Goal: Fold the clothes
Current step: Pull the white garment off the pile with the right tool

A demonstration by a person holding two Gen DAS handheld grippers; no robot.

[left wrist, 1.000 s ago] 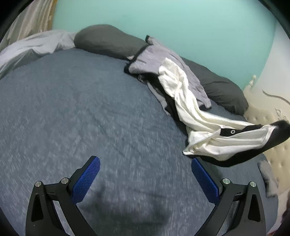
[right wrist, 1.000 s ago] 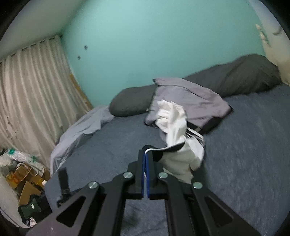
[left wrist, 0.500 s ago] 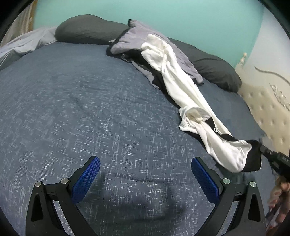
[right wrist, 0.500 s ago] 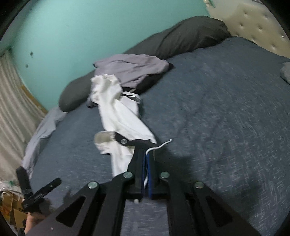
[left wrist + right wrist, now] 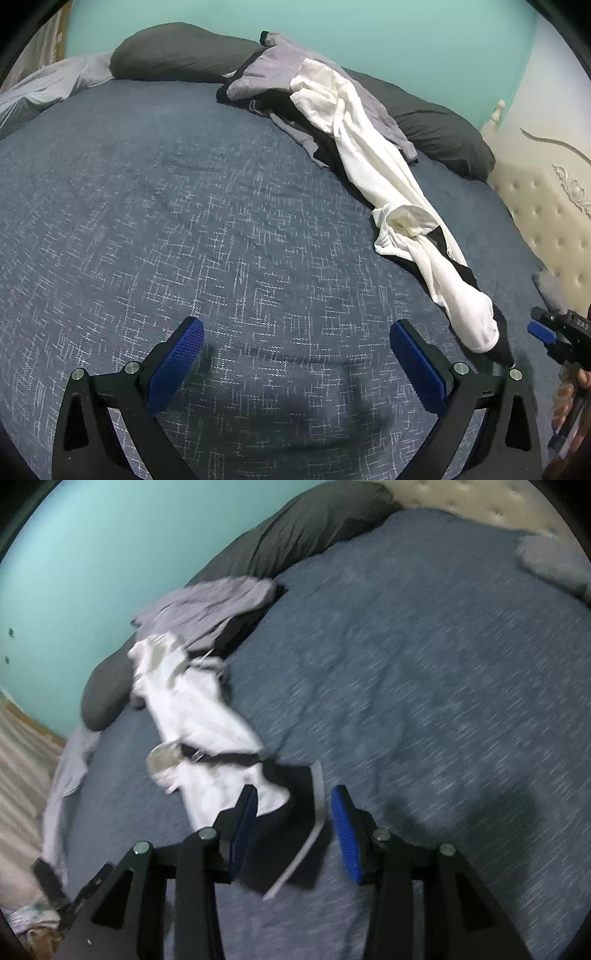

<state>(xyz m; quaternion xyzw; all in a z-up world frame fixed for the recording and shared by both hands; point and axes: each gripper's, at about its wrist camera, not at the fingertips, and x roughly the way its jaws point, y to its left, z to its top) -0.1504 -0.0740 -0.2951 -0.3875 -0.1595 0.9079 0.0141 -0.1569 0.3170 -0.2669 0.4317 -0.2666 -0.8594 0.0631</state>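
A wide bed [image 5: 184, 221] in a dark blue woven cover filled both views, backed by a teal wall [image 5: 369, 29] and a row of dark grey pillows [image 5: 177, 51], with a cream tufted headboard [image 5: 546, 221] off to one side. The white garment with black trim [image 5: 380, 166] lay stretched in a long rope across the cover, its far end resting on a heap of grey clothes [image 5: 280, 70] against the pillows, its near end trailing toward the bed's edge.

The left gripper [image 5: 297, 354] hovered over bare cover with its blue pads spread wide, holding nothing. The right gripper [image 5: 291, 830] stood with its jaws parted over the garment's black hem [image 5: 284, 834] and a white drawstring or tape [image 5: 314, 823]; the right wrist view was smeared by motion, so whether a pad touched the cloth could not be settled, but nothing looked pinched.

The garment seemed light, thin and limp, likely to sag and twist wherever it was unsupported, and a single grip would probably only drag it into another rope. The black hem, where layers doubled up, appeared the soundest place to pinch, with the second gripper taking a matching corner so the cloth could be spread flat. The loose tape would be a poor hold.
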